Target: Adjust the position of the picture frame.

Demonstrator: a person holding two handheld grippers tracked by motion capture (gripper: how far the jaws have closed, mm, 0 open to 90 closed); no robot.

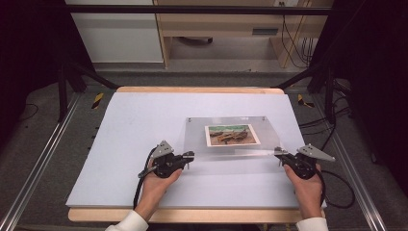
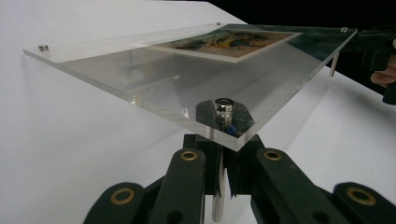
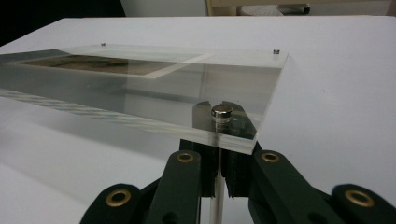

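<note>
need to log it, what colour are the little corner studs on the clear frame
Shiny silver metal, on the clear frame; one stud shows best in the right gripper view.

Clear acrylic photo frame [image 1: 231, 137], picture inside, held tilted above the table.

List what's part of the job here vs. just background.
In the job:
clear acrylic frame with its photo
left gripper, shut on a near corner
right gripper, shut on the other near corner

Just around:
white table
wooden furniture
cables
</note>
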